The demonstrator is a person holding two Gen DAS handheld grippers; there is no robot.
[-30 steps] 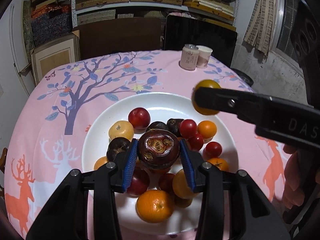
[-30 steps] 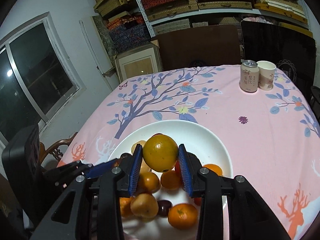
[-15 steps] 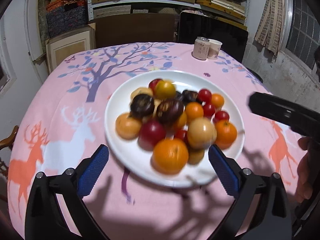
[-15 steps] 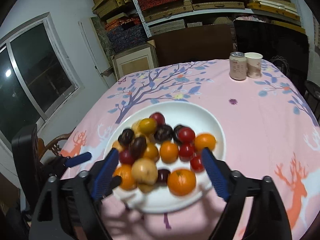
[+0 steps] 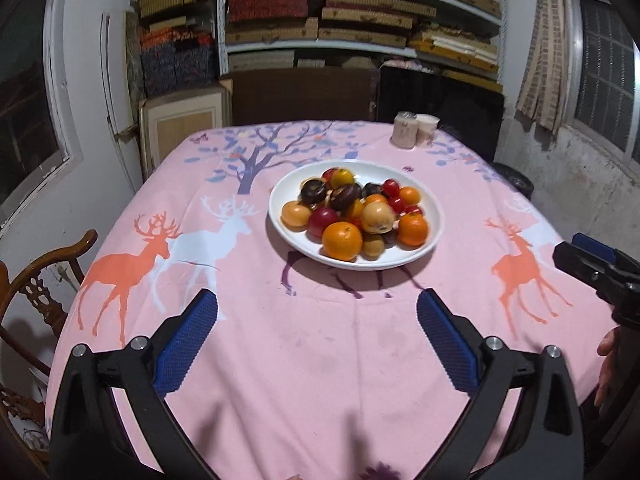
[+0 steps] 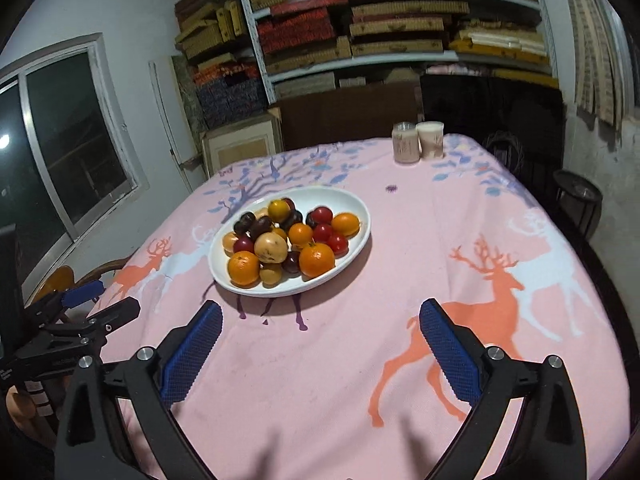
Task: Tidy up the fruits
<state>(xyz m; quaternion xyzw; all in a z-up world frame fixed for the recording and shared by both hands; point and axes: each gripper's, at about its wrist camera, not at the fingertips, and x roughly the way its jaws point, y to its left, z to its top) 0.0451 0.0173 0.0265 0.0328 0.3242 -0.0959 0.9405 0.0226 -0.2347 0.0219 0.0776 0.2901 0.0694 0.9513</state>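
A white plate (image 5: 360, 171) heaped with several fruits stands mid-table on the pink deer-print cloth (image 5: 304, 360). Oranges (image 5: 342, 241), red tomatoes, a dark mangosteen (image 5: 345, 197) and a yellow fruit (image 5: 341, 177) lie in the pile. My left gripper (image 5: 317, 298) is open and empty, well short of the plate. In the right wrist view the plate (image 6: 346, 202) sits ahead and to the left. My right gripper (image 6: 320, 307) has its jaws opening wide with nothing between them. Each gripper shows at the edge of the other's view.
A drink can (image 5: 404, 131) and a paper cup (image 5: 427, 130) stand at the table's far right. A wooden chair (image 5: 44, 280) is at the left edge. Shelves of flat boxes (image 5: 360, 12) fill the back wall. A person's hand (image 5: 608, 348) shows at right.
Both grippers let go of their fruit, the left a mangosteen and the right a yellow fruit, opened wide and drew back from the plate toward the table's near edge. Both fruits now lie in the pile.
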